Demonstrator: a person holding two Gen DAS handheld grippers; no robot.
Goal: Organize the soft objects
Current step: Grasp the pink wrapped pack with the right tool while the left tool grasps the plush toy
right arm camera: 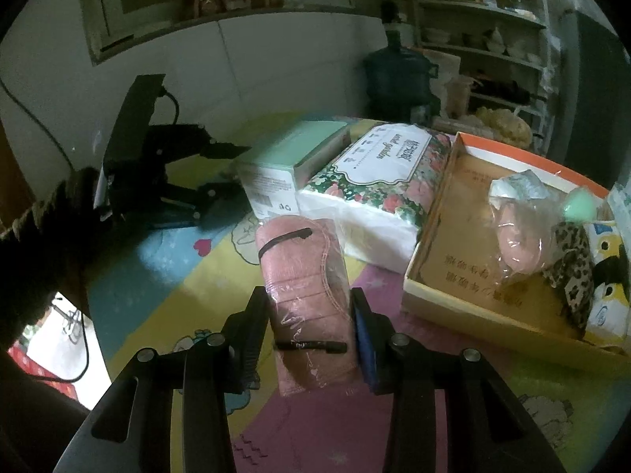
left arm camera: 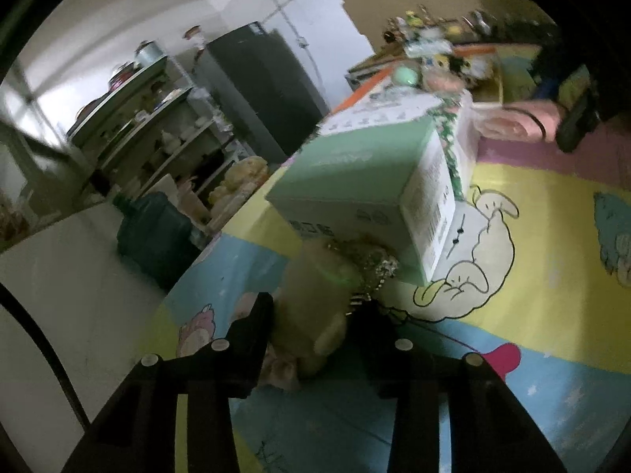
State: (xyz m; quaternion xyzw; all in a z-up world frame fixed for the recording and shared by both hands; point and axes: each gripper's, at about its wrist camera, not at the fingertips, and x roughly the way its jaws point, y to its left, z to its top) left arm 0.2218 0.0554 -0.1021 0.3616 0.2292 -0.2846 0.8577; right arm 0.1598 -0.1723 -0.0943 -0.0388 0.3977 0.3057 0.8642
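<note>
Looking along the left hand-held gripper (left arm camera: 311, 323) first, a pale yellowish plush toy (left arm camera: 315, 307) with a speckled trim sits between its two fingers, low over the cartoon-printed mat (left arm camera: 532, 244) and just in front of a mint-green box (left arm camera: 363, 181); the fingers flank the toy closely, but blur and dim light make it impossible to tell whether they truly press it. It looks light and squashy, likely to sag, so a hold across its bulkiest middle seems safest, away from the dangling trim. From the right wrist view, the right hand-held gripper (right arm camera: 311, 327) pinches a pink rolled cloth in clear wrap (right arm camera: 303, 276), bound by black bands, its far end reaching toward a floral tissue pack (right arm camera: 378, 181). The film probably makes it slippery while the roll itself yields, so gripping mid-length on the flat sides suits it. An open orange-rimmed box (right arm camera: 434, 244) holding other soft items lies just to the right.
</note>
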